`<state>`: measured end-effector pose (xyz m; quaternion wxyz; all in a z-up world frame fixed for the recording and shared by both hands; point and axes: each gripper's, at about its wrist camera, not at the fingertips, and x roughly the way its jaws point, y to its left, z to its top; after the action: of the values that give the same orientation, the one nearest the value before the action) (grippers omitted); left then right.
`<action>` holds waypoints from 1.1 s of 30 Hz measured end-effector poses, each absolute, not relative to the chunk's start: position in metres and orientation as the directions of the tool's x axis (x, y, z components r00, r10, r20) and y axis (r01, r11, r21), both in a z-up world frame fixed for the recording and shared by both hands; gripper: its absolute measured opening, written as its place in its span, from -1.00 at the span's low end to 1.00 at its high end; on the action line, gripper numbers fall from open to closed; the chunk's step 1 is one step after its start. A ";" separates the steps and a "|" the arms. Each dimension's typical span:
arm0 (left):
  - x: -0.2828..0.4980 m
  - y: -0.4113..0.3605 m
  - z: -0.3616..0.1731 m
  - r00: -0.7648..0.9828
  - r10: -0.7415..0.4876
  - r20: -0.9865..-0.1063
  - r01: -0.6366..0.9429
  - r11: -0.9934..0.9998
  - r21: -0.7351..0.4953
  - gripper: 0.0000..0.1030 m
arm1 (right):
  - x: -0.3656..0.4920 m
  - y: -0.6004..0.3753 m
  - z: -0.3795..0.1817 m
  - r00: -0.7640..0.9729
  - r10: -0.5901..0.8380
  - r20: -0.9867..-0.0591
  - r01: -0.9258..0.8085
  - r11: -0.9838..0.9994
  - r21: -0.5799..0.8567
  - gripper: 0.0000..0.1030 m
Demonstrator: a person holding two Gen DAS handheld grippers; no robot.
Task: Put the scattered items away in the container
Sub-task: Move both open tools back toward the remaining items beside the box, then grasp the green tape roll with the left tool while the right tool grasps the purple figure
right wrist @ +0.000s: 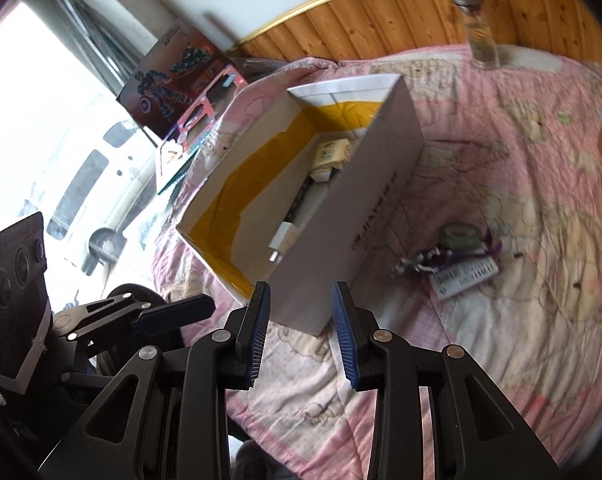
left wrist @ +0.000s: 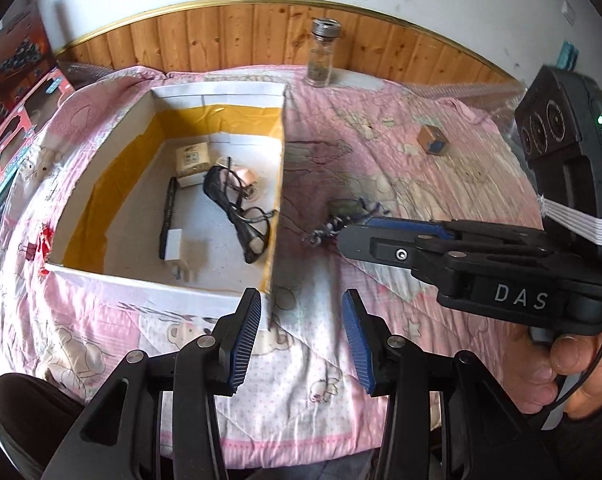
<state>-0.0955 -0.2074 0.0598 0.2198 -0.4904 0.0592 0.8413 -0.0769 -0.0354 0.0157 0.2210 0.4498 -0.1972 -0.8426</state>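
An open cardboard box (left wrist: pixel 217 90) with yellow inner walls sits on the pink quilt. It holds black glasses (left wrist: pixel 237 208), a white charger (left wrist: pixel 173 246), a black pen (left wrist: pixel 169 204) and a pale packet (left wrist: pixel 191 160). Right of the box lie a green tape roll (right wrist: pixel 459 236), a purple-and-white string (right wrist: pixel 433 258) and a barcode tag (right wrist: pixel 467 278). My left gripper (left wrist: pixel 301 322) is open and empty, hovering by the box's near right corner. My right gripper (right wrist: pixel 301 320) is also open and empty, just short of the box's outer wall (right wrist: pixel 361 208). In the left wrist view it reaches in from the right, over the string (left wrist: pixel 329 232).
A small brown cube (left wrist: pixel 433 140) lies far right on the quilt. A glass bottle (left wrist: pixel 321 56) stands at the back against the wood panelling. A printed toy carton (right wrist: pixel 173 76) leans at the left by a bright window. A hand (left wrist: pixel 581 372) grips the right tool.
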 end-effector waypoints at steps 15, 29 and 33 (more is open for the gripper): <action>-0.116 -0.124 0.014 -0.340 0.312 -0.887 -0.536 -0.839 -0.090 -0.13 | -0.057 0.051 -0.034 -0.549 -0.493 -0.675 -0.033 -0.794 0.607 -0.30; -0.199 -0.077 -0.069 -0.331 0.237 -0.913 -0.480 -0.876 -0.054 0.01 | -0.098 0.098 -0.080 -0.525 -0.536 -0.661 -0.140 -0.712 0.688 -0.30; -0.205 -0.067 -0.072 -0.327 0.308 -0.894 -0.475 -0.871 -0.127 0.18 | -0.100 0.110 -0.087 -0.525 -0.519 -0.675 -0.175 -0.710 0.682 -0.29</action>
<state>-0.2049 -0.0668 -0.0724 0.2414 -0.5276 0.0789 0.8106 -0.1005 0.1097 -0.0875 0.1084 0.4754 -0.3653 -0.7930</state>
